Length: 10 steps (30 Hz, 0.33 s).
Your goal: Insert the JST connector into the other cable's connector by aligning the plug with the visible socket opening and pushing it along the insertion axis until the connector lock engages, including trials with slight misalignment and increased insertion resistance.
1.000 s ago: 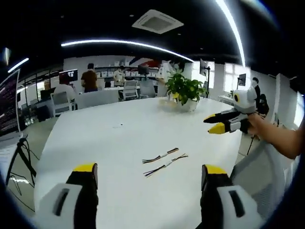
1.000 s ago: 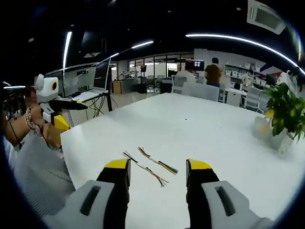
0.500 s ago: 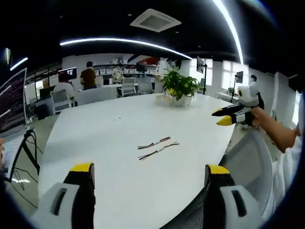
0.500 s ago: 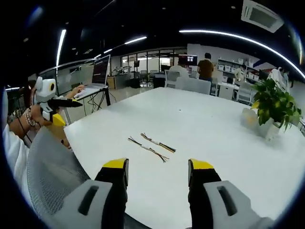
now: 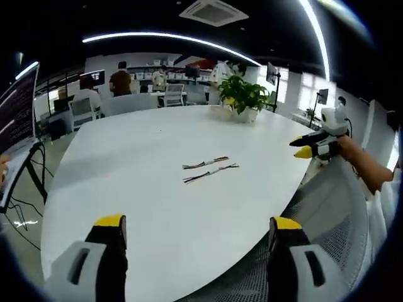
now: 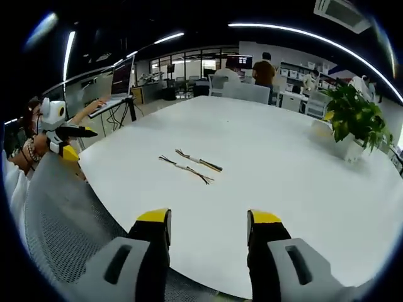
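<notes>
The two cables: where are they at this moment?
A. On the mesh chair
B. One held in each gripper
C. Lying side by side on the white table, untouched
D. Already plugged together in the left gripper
C: the cables lie next to each other on the table, with both the left gripper and right gripper open and held back from them.

You have two short cables on the white table (image 5: 126,182) — the far cable (image 5: 205,163) and the near cable (image 5: 210,173). One potted plant (image 5: 243,100) stands at the far end. Beyond, perhaps three or four people — too blurred to count.
</notes>
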### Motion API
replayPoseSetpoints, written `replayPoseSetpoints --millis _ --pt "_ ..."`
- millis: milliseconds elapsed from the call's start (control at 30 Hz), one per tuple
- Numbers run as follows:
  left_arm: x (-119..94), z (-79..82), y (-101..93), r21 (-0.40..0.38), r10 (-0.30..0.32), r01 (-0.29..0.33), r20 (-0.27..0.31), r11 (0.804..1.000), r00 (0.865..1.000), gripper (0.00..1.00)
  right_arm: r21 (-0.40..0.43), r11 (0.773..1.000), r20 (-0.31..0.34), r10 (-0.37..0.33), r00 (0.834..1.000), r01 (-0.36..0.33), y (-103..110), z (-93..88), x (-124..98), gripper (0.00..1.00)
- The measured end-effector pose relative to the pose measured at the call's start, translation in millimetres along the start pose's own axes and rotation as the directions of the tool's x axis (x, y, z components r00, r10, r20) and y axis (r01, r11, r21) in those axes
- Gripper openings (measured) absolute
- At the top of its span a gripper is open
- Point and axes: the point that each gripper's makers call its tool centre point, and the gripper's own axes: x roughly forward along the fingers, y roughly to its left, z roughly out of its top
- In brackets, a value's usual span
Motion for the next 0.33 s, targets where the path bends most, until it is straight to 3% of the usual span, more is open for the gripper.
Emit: replayPoseSetpoints --millis 100,233,333 --pt "6 -8.7 -1.9 -0.044 -0.018 0.017 -0.014 0.999 1.000 0.90 0.000 1.000 -0.021 -0.011 1.000 0.011 -2 -8.6 1 0.46" --pt "10 -20.9 -3.4 -0.024 -0.018 0.017 -0.057 1.000 0.998 0.89 -0.012 1.000 -0.054 -0.007 0.999 0.007 -1 -20.1 3 0.45" --pt "9 -20.6 -3.0 -0.040 -0.027 0.025 -0.050 0.999 0.998 0.88 -0.007 1.000 -0.069 0.000 0.998 -0.001 -1 -26.3 3 0.45"
